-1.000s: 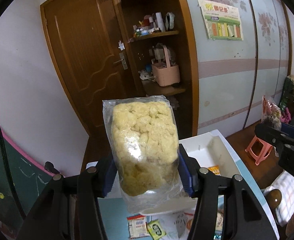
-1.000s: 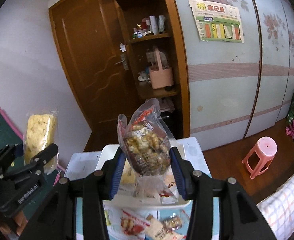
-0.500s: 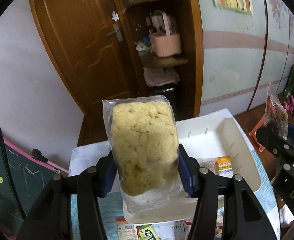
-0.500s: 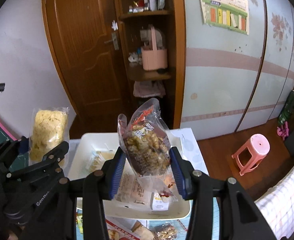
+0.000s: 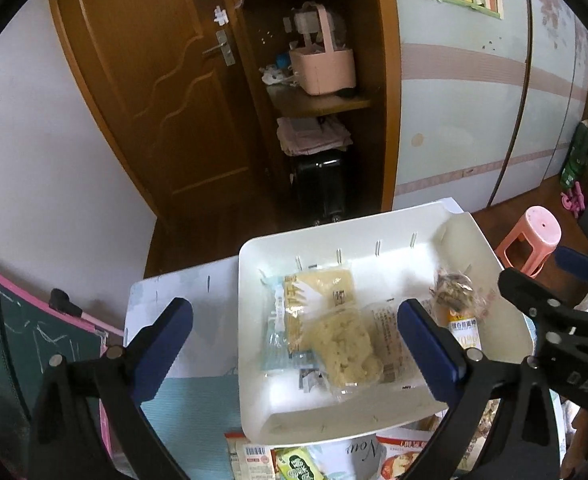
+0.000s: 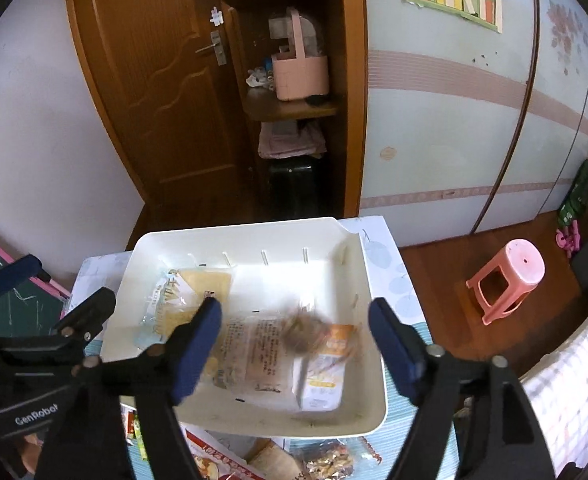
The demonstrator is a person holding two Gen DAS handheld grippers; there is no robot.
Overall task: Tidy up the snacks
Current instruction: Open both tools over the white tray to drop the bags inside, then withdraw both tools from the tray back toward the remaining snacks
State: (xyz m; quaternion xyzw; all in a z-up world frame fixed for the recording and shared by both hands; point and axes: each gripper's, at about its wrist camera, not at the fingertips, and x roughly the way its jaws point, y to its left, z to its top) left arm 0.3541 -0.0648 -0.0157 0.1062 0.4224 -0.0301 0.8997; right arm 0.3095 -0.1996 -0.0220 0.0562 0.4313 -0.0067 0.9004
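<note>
Both grippers were opening with nothing between their jaws: the left gripper (image 5: 294, 340) and the right gripper (image 6: 294, 340) hung above the white tray (image 5: 374, 236) at frame centre. Several snack packs (image 5: 344, 344) lay inside it. More packets (image 5: 294, 460) remained on the table (image 5: 197, 412) at the lower edge, unsorted.

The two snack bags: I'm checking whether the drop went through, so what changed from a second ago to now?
Both were let go. The left gripper released the pale yellow snack bag, which now lies in the white bin. The right gripper dropped the brown snack bag, blurred above the packets there. Both grippers' jaws are opening, empty. The bin and its earlier packets stayed put.
</note>
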